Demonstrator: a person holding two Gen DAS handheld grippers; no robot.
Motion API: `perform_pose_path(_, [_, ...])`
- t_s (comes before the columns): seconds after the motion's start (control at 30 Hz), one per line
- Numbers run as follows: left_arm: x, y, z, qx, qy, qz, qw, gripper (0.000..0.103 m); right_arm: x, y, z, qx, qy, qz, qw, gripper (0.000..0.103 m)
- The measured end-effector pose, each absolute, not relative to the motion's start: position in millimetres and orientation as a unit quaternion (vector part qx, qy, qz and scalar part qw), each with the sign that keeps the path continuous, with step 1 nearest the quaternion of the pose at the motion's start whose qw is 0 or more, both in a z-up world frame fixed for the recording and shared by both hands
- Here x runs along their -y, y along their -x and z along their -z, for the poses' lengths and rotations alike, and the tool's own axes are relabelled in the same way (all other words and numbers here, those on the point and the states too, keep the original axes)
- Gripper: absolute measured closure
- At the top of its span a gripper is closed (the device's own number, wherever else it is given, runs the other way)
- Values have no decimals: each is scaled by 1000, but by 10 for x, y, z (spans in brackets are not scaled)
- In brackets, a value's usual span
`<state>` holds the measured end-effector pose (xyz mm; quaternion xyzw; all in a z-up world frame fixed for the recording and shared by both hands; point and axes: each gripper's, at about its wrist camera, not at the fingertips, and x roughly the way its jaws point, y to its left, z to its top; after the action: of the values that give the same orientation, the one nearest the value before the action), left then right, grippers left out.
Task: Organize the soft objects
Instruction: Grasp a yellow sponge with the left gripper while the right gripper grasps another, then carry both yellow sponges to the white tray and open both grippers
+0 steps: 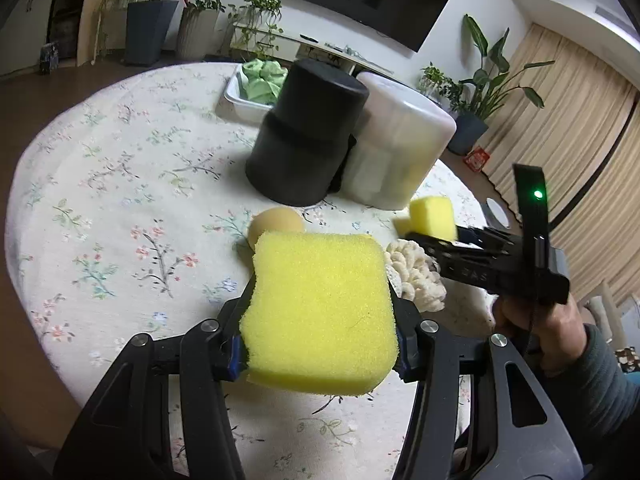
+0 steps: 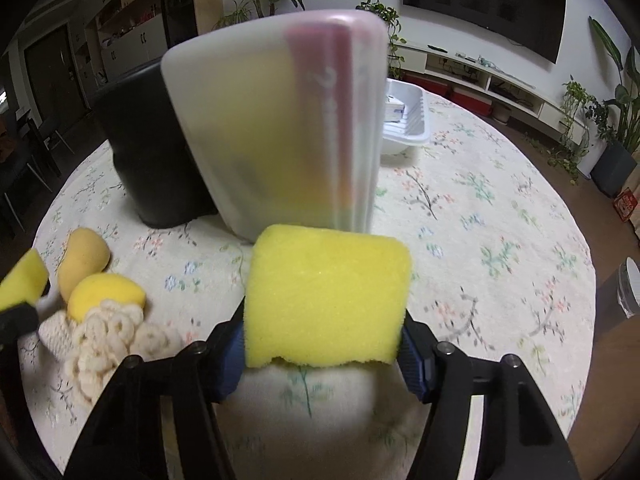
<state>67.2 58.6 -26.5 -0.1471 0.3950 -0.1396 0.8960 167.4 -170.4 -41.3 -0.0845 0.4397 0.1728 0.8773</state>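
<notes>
Both tongs are clamped on yellow sponges: left tongs (image 1: 320, 316) on one sponge (image 1: 320, 312), right tongs (image 2: 324, 312) on another (image 2: 326, 296), above the desk (image 1: 100, 200). The right sponge nearly touches the white bin (image 2: 280, 120). Pushing forward could likely tip the bin.

In the left wrist view, a sponge (image 1: 318, 314) sits low in the middle of the frame, between the fingers of the left gripper (image 1: 320, 344). Just behind it lie a ball (image 1: 276, 222) to the left and a knitted piece (image 1: 416, 276) to the right, all on the table (image 1: 100, 208). Further up, at centre, two tubs (image 1: 308, 136) (image 1: 396, 144) stand side by side, seemingly touching. A tray (image 1: 244, 100) holding cloth (image 1: 262, 78) lies behind them, upper centre. At right, the right gripper (image 1: 430, 226) holds a second sponge (image 1: 432, 216) before the right-hand tub.
</notes>
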Motion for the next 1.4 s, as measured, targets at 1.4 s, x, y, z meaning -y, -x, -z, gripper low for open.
perform_pose_path(1.4, [-1376, -2976, -487, -385, 47, 135, 912, 53, 3121, -3226, -487, -460, 88, -73, 880, 41])
